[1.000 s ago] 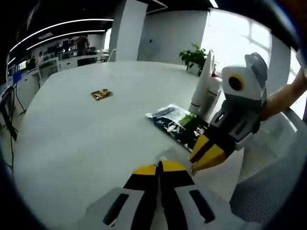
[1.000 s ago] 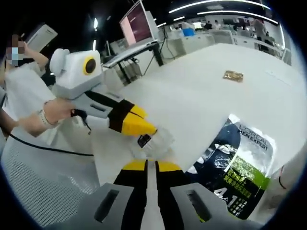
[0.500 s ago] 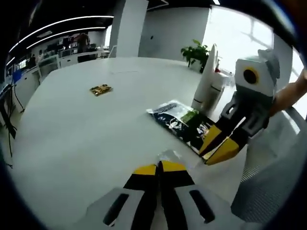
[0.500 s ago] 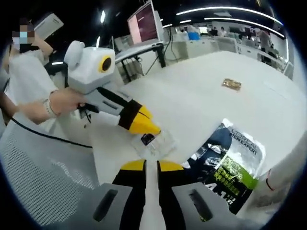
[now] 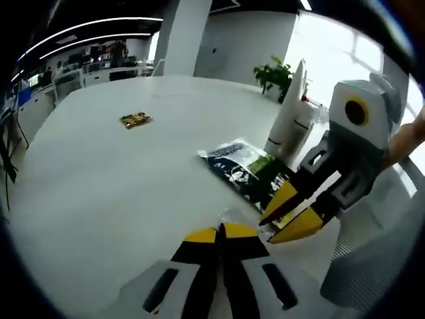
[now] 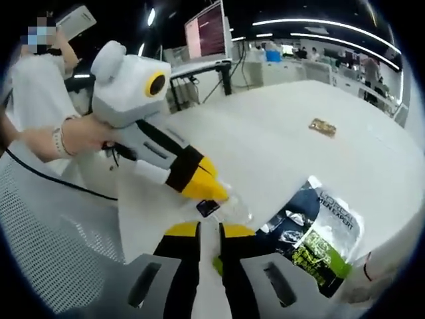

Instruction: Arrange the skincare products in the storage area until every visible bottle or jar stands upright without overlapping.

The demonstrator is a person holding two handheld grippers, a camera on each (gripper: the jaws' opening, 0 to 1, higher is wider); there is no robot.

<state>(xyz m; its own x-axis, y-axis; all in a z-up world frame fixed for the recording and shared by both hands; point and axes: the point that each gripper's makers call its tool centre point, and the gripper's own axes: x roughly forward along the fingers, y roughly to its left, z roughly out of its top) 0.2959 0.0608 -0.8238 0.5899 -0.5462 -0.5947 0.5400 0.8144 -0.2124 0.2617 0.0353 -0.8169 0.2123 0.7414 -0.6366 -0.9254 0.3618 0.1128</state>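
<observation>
My left gripper [image 6: 211,193] is clamped on a clear plastic packet [image 6: 226,205] near the tabletop [image 5: 119,186] front edge; right gripper [image 5: 287,216] jaws sit slightly apart beside it. I'd close the right on the packet's free end w/ a firm bite before pulling. Can't tell the packet's long axis; too crumpled.

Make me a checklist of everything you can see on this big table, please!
Surface: white table, mostly bare.
Job's things: white tube standing upright; dark sachet pack lying flat; clear packet at the table edge.
Clutter: small gold packet.
Grippers: left hand-held gripper shut on the clear packet; right hand-held gripper slightly open beside it.
Cables: black cable near the person's hand.
Surroundings: plant, monitor, mesh chair.
</observation>
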